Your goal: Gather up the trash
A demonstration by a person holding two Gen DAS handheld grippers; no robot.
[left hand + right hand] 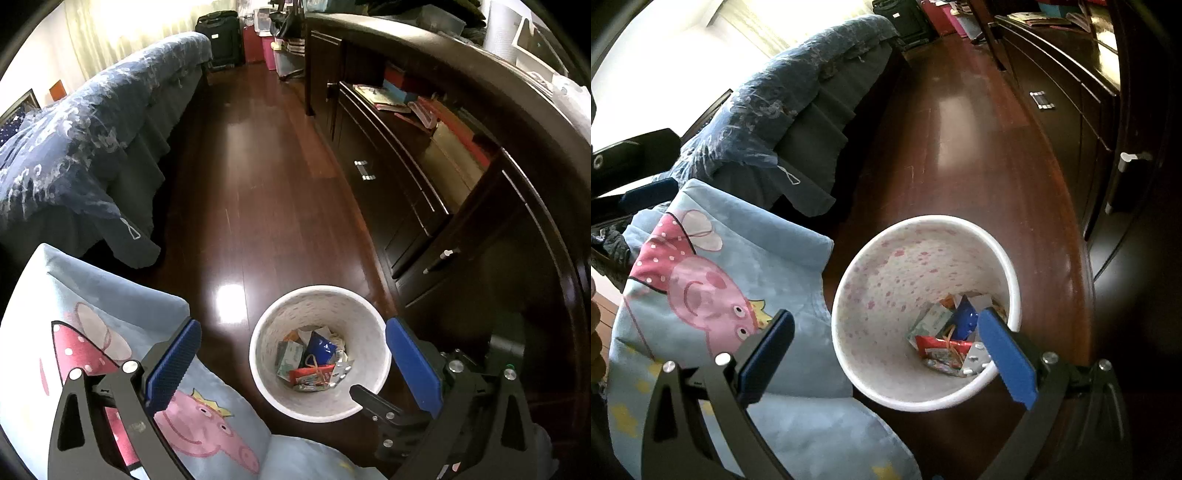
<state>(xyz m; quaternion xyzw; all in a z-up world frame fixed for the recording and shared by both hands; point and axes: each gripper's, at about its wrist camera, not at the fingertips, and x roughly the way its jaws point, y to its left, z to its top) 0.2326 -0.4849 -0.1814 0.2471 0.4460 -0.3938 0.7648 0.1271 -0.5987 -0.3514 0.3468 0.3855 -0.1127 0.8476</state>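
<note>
Nearest, the left gripper (293, 356) is seen with its blue pads spread wide and nothing between them; the right gripper (886, 347) is likewise spread wide and empty. Both are held above a white wastebasket (380, 343) (925, 400) standing on the dark wooden floor (258, 177) (979, 166). At its bottom the collected trash (314, 363) (945, 341) is piled: a red wrapper, a blue packet, a greenish carton and a foil blister strip. Pink speckles on the inner wall are made out only in the right wrist view.

Just beside the basket, a light blue cushion with a pink cartoon pig (207, 421) (713, 288) is seen. Beyond it lies a bed under a dark blue coverlet (92, 122) (798, 96).

A dark cabinet with drawers (399, 192) (1067, 107) runs along the other side; an open strip of floor is left between the two. Books on its shelf (391, 98) and a black suitcase (219, 37) at the far end are shown clearly only in the left wrist view.
</note>
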